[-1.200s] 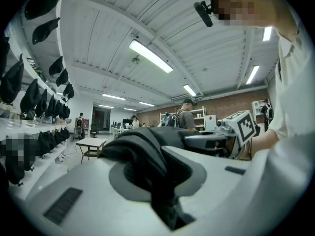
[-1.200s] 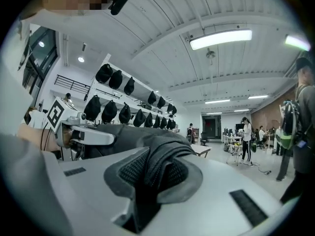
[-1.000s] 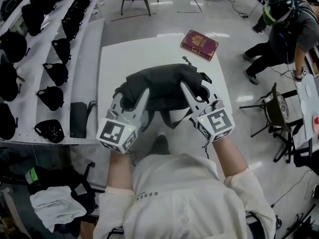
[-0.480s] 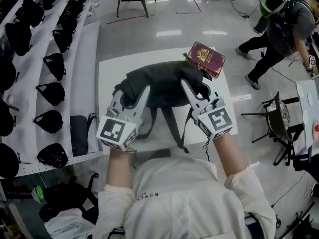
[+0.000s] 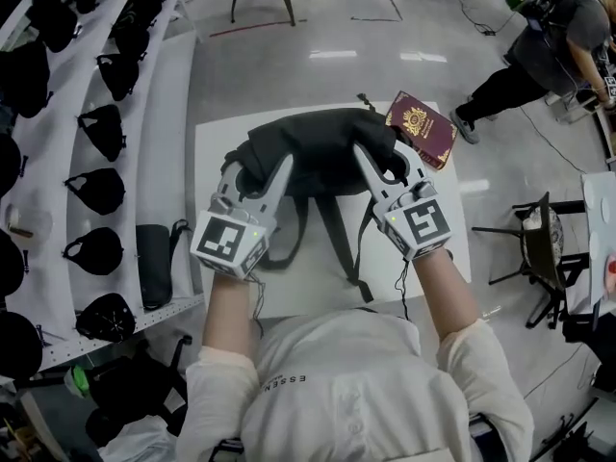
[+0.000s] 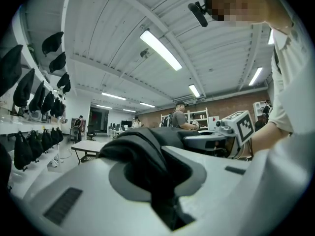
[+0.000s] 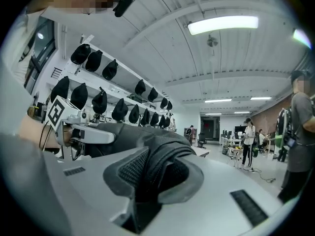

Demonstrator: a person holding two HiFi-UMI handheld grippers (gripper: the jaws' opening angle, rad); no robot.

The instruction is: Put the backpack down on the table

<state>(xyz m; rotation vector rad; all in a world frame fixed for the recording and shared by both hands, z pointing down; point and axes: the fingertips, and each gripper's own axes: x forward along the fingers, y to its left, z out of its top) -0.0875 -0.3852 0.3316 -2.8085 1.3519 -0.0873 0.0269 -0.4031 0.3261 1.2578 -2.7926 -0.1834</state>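
Observation:
The black backpack (image 5: 318, 152) hangs between my two grippers over the white table (image 5: 221, 287). Its straps (image 5: 358, 248) trail down toward the tabletop. My left gripper (image 5: 258, 169) is shut on a fold of fabric at the bag's left side, and this dark fold (image 6: 147, 146) fills its jaws (image 6: 157, 181). My right gripper (image 5: 383, 162) is shut on the bag's right side, pinching ribbed fabric (image 7: 162, 156) between its jaws (image 7: 152, 181), which have just been opening a little. I cannot tell whether the bag's bottom touches the table.
A red book (image 5: 422, 128) lies at the table's far right corner, close to the bag. White shelves with several black bags (image 5: 96, 123) run along the left. A person (image 5: 549, 37) stands at the far right, and a chair (image 5: 534, 229) stands right of the table.
Both grippers have carried the backpack forward over the table, and more tabletop now shows beneath it. The red book now lies beside the bag's right side. Both grips look unchanged.

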